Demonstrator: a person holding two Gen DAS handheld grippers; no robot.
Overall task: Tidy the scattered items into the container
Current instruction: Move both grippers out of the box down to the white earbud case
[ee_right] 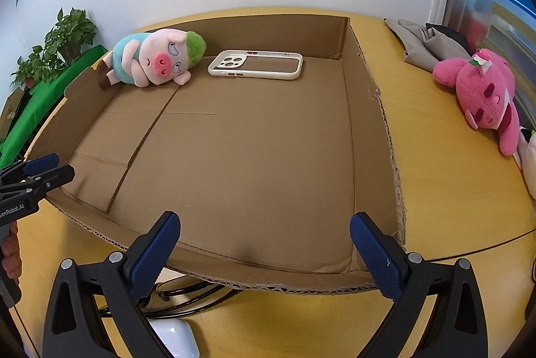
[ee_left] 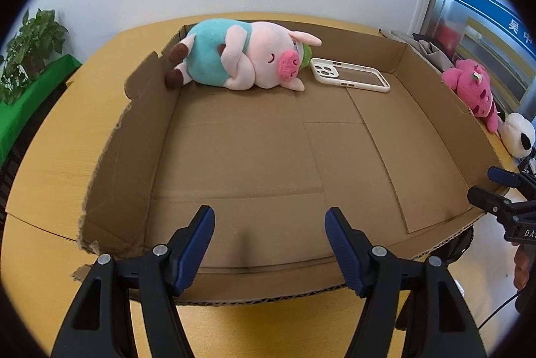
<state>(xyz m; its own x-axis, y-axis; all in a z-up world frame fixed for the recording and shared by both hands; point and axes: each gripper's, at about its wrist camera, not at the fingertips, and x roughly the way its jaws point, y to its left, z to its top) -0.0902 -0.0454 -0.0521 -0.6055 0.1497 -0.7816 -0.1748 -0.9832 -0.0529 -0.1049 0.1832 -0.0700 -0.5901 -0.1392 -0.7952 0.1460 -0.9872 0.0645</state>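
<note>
A: Biggest first? Yellow tabletop [ee_right: 445,190], then the shallow cardboard box [ee_right: 365,123] on it, torn along its edges.

B: Inside, at the far wall: pig toy [ee_left: 241,59] lying on its side, phone case [ee_left: 351,74] flat just beside its head. Rest of the box floor is bare.

A: Outside the box, right side: pink plush [ee_right: 482,90] on the tabletop, well apart from the box. Grey cloth [ee_right: 422,49] behind it.

B: White and black plush [ee_left: 517,133] beyond the pink one, cut off at the frame edge, can't tell what animal.

A: Jaws?

B: Left gripper [ee_left: 269,244] spread, nothing between, above the near box wall. Right gripper [ee_right: 264,254] spread wide too, empty.

A: Writing?

B: "GenRobot.AI" on the left gripper's side, first letter clipped. "DA" on the right one, rest cut off. Blue sign has characters, too warped to read.

A: White rounded thing [ee_right: 177,338] at the bottom of the right view, mostly hidden.
</note>
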